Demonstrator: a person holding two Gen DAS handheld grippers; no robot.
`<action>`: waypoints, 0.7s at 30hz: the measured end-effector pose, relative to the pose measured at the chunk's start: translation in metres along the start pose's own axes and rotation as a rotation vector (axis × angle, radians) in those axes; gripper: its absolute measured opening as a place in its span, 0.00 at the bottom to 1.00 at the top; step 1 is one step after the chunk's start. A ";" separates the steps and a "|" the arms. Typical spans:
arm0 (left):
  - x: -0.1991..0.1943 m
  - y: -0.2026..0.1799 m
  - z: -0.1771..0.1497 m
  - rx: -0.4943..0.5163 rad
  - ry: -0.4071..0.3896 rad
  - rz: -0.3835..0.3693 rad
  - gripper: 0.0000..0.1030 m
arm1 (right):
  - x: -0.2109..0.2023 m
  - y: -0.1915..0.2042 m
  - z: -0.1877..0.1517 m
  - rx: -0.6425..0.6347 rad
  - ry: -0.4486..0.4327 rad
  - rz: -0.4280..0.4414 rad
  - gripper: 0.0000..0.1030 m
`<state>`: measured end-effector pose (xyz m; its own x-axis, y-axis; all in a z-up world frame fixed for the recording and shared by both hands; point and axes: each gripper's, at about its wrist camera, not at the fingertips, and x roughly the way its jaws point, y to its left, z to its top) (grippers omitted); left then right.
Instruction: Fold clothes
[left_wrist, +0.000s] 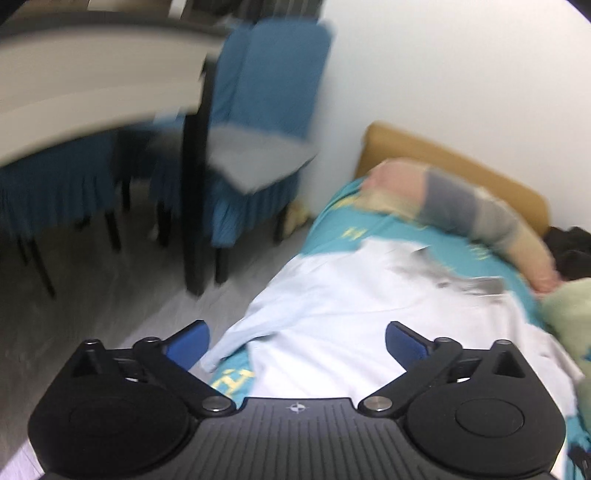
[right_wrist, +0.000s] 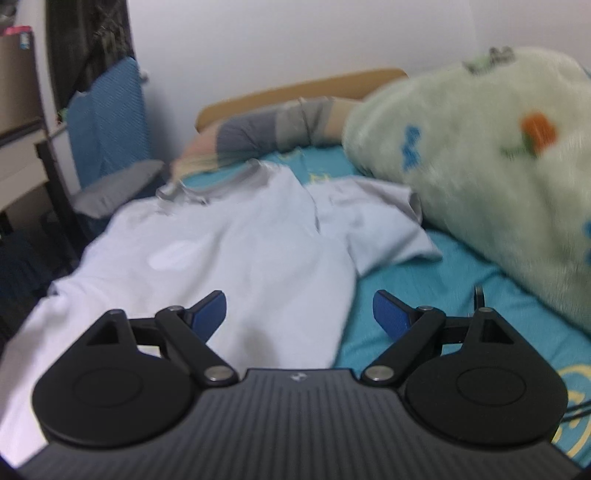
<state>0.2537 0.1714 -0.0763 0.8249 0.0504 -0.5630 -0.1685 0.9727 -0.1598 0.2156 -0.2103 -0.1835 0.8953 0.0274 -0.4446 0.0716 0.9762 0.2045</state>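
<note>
A white short-sleeved shirt (left_wrist: 354, 317) with a grey collar lies spread on a bed with a teal sheet (left_wrist: 332, 229). It also shows in the right wrist view (right_wrist: 236, 243), with one sleeve lying out to the right. My left gripper (left_wrist: 297, 341) is open and empty above the shirt's lower edge near the bed's side. My right gripper (right_wrist: 299, 314) is open and empty above the shirt's right side edge. Both views are blurred.
A striped pillow (left_wrist: 465, 206) lies at the wooden headboard (left_wrist: 458, 162). A fluffy pale green blanket (right_wrist: 480, 162) is piled at the right. Blue-covered chairs (left_wrist: 258, 122) and a table (left_wrist: 85, 85) stand on the grey floor left of the bed.
</note>
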 end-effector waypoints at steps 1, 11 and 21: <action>-0.017 -0.010 -0.003 0.011 -0.014 -0.012 1.00 | -0.007 0.002 0.004 -0.008 -0.018 0.010 0.85; -0.122 -0.068 -0.079 0.023 -0.044 -0.150 1.00 | -0.084 -0.009 0.023 0.070 -0.118 0.067 0.85; -0.145 -0.100 -0.108 0.145 -0.075 -0.175 1.00 | -0.093 -0.014 0.021 0.086 -0.124 0.090 0.85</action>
<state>0.0923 0.0425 -0.0666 0.8735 -0.1102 -0.4742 0.0555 0.9902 -0.1280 0.1405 -0.2314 -0.1265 0.9469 0.0817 -0.3110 0.0216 0.9488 0.3150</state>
